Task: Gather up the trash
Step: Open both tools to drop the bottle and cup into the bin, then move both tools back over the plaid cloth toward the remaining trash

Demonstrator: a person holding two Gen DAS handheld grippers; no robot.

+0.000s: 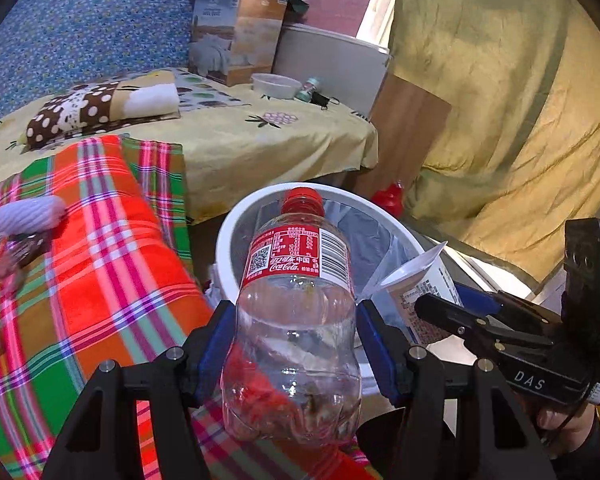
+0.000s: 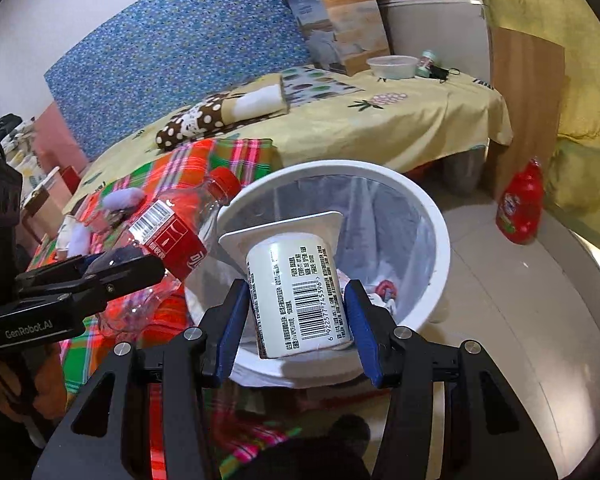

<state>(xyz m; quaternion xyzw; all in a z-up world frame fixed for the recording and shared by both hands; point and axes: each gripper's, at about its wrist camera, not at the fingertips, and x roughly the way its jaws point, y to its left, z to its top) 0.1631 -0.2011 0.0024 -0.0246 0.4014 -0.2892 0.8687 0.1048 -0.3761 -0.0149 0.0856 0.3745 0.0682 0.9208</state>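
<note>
Grippers angled down over bin [image 2: 440, 240]; left [image 1: 296, 332] clamps bottle [image 1: 296, 280]; right [image 2: 296, 312] apparently clamps cup [image 2: 296, 280].

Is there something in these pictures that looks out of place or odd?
Nothing spilled or broken. One thing stands out: a red bottle stands alone on the floor by the wooden board, away from the white bin. The left gripper holds an empty cola bottle, the right gripper a white cup.
</note>
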